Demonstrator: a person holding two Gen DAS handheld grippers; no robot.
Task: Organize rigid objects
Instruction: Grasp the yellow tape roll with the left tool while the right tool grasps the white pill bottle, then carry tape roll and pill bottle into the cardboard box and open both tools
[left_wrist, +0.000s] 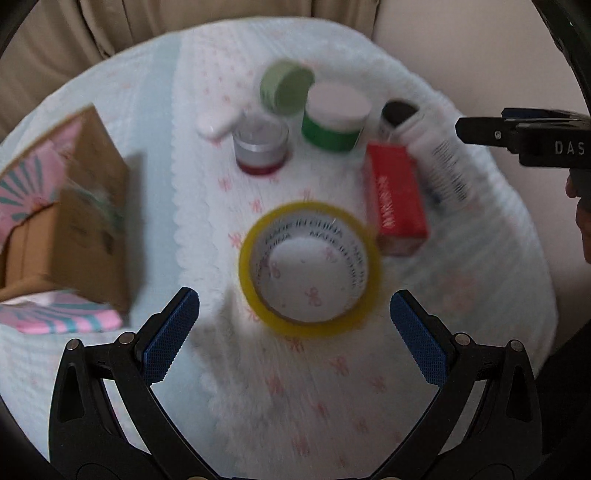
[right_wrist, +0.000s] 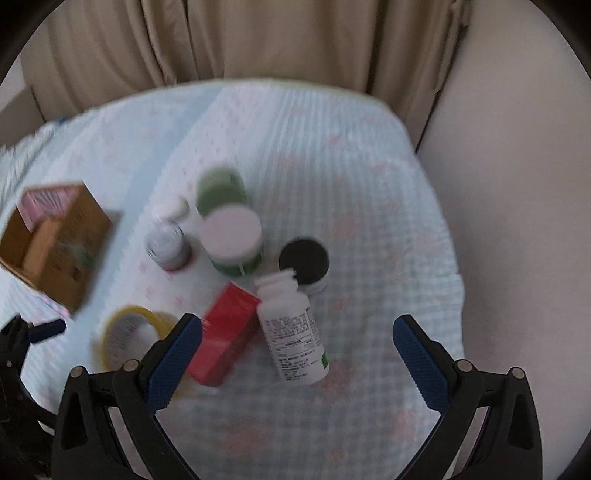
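Both views motion-blurred. Clutter grouped mid-worktop (right_wrist: 369, 184) on a white-and-pale-blue quilted cloth: yellow tape roll (left_wrist: 309, 268) lying flat toward the near edge, red box (left_wrist: 397, 195) just beside it on the right, white pill bottle (right_wrist: 291, 328) on its side touching the red box, cap end pointing to the far edge. Behind those: green jar with white lid (left_wrist: 334, 120), pale green tub (left_wrist: 286, 86) tipped on its side, clear jar with silver band and red base (left_wrist: 260, 144), small white oval case (left_wrist: 216, 120), black-lidded jar (right_wrist: 304, 260). Open cardboard box (left_wrist: 79, 206) with pink-striped contents near the left edge.

Left tool (left_wrist: 294, 317) spread wide, holding nothing, fingers flanking the tape roll's near side; contact unclear. Right tool (right_wrist: 297, 356) spread wide, holding nothing, hovering over pill bottle and red box, left finger overlapping the box in view.

Readable: "MADE IN CHINA" repeated inside tape core; "DAS" on right tool body. Bottle and box print too blurred.
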